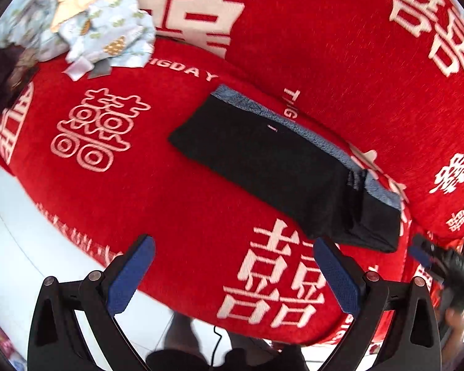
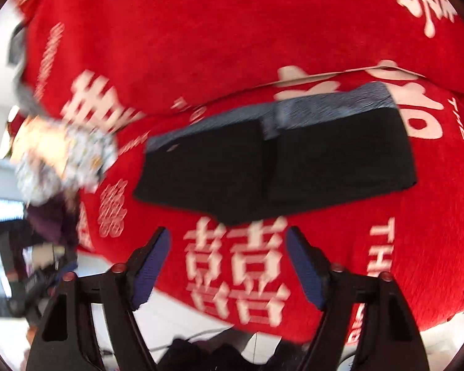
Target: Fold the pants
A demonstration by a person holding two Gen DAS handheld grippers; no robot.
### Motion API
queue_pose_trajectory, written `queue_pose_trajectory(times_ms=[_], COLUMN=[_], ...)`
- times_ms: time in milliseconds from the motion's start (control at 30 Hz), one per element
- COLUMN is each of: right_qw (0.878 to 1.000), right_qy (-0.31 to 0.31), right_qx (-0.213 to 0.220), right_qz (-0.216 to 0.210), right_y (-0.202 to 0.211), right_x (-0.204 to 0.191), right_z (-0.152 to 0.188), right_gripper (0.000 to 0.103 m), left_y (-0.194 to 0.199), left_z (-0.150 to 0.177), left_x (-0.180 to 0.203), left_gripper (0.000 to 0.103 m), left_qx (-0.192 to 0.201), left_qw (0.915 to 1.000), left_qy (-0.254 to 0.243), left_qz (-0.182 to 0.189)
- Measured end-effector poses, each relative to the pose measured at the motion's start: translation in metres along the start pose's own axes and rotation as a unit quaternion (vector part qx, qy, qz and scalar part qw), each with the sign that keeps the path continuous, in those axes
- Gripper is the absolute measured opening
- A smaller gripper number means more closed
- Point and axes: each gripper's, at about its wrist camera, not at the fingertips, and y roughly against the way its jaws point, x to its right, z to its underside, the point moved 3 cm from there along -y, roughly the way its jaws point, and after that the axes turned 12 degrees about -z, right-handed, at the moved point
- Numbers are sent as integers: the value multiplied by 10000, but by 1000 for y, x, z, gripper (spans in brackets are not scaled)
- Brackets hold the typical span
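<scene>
The black pants [image 1: 272, 160] lie folded into a long flat bundle on the red sofa seat [image 1: 157, 191], with a grey-blue fleece lining showing along the far edge. They also show in the right wrist view [image 2: 275, 160]. My left gripper [image 1: 233, 241] is open and empty, held above the seat's front edge, short of the pants. My right gripper [image 2: 227, 235] is open and empty, just in front of the pants' near edge. It also shows at the right edge of the left wrist view [image 1: 430, 253].
A heap of light patterned clothes [image 1: 86, 21] lies at the seat's far left, also in the right wrist view [image 2: 62, 160]. The red backrest [image 1: 355, 61] rises behind the pants. White floor [image 1: 9, 232] lies below the seat's front edge.
</scene>
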Motion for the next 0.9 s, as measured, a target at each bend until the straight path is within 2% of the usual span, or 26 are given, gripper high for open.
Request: queue_pose_trajectory(times_ms=[33, 167, 233, 300, 367, 400, 433, 533, 600, 633, 733, 867, 900], right_qw=[10000, 9964, 9945, 9883, 9732, 9635, 9603, 9647, 9779, 9805, 9803, 9834, 9864], right_qy=[8, 331, 404, 629, 926, 1007, 990, 754, 607, 626, 640, 487, 470], right_qx=[-9, -118, -131, -149, -230, -267, -269, -16, 37, 9, -264, -143, -157], right_qz=[87, 777, 962, 1384, 2090, 2465, 2595, 2525, 2000, 1864, 1850, 1740, 1564], right_y=[-6, -51, -66, -91, -116, -126, -131, -122, -113, -111, -121, -122, -118], right_x=[6, 24, 30, 34, 40, 47, 53, 58, 55, 53, 59, 62, 60], right_z=[-6, -31, -38, -48, -54, -53, -52, -46, -45, -44, -40, -38, -38], right_gripper=[55, 55, 55, 55, 50, 38, 25, 10, 10, 10, 10, 11, 16], left_y=[-11, -67, -88, -102, -116, -121, -128, -135, -135, -134, -142, -151, -152], left_z=[-5, -27, -37, -47, -55, -57, -59, -64, -65, -66, -62, -57, -56], left_x=[1, 8, 12, 19, 28, 31, 36, 43, 46, 48, 56, 61, 61], left_gripper=[102, 102, 102, 102, 102, 102, 102, 102, 102, 102, 102, 102, 102], left_qx=[-50, -256, -262, -155, -77, -88, -118, -140, -60, -17, -65, -193, -209], left_qw=[10000, 9993, 9988, 9978, 9966, 9961, 9956, 9949, 9939, 9930, 9897, 9887, 9883], left_qy=[-41, -261, -396, -597, -788, -847, -913, -996, -1090, -1165, -1362, -1371, -1376], left_qz=[19, -65, -140, -223, -215, -216, -184, -116, -164, -209, -435, -577, -619])
